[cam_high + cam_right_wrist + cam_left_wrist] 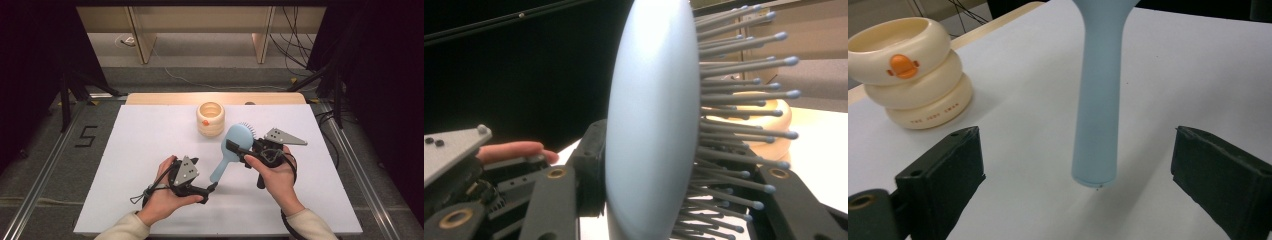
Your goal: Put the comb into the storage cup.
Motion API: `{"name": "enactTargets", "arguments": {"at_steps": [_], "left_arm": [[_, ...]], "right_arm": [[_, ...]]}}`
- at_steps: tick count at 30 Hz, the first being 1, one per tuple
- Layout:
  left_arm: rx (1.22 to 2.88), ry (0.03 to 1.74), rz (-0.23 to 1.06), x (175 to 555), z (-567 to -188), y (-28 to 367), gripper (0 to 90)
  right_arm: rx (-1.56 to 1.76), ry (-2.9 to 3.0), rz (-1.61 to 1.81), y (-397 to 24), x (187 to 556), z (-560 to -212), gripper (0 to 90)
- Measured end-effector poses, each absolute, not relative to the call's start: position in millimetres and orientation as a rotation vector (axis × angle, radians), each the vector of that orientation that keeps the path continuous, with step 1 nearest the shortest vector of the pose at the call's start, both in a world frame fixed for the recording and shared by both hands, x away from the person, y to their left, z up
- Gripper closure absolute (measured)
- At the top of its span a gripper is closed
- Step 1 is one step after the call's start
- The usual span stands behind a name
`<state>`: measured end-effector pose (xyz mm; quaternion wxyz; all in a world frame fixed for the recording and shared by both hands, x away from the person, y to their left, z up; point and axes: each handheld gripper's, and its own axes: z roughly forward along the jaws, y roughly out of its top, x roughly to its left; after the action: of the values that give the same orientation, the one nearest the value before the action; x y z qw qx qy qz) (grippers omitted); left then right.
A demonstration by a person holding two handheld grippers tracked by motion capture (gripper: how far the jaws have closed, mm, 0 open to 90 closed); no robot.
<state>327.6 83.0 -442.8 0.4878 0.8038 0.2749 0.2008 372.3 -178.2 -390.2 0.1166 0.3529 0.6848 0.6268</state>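
A light blue hairbrush [231,148] is held off the white board, head up and to the right, handle slanting down to the left. My right gripper [242,146] is shut on the brush head [651,120], one jaw on its smooth back and one among the bristles [744,105]. My left gripper [214,187] sits just below the handle's end, open. In the left gripper view the handle [1099,100] comes down between the two spread jaws, touching neither. A cream cup [210,119] shaped like stacked rings with an orange duck bill stands behind.
The white board [140,150] covers the table, with a wooden strip [165,98] showing along its far edge. The cream cup [910,70] stands left of the handle in the left gripper view. Dark tripod legs [65,95] flank the table on the floor.
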Motion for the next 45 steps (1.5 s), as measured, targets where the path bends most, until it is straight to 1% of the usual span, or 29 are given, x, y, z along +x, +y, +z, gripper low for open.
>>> {"name": "enactTargets", "arguments": {"at_steps": [13,27,45], "left_arm": [[1.913,0.742,0.548,326.8,-443.3,116.2,5.3],[1.885,0.760,0.562,325.7,-444.4,133.3,5.2],[1.848,0.831,0.595,325.3,-452.0,157.5,5.1]], "right_arm": [[1.035,1.992,1.822,-179.9,375.0,-387.6,50.6],[1.039,1.979,1.806,-183.2,377.6,-383.8,50.6],[1.039,1.959,1.786,-189.4,383.9,-375.7,50.5]]}}
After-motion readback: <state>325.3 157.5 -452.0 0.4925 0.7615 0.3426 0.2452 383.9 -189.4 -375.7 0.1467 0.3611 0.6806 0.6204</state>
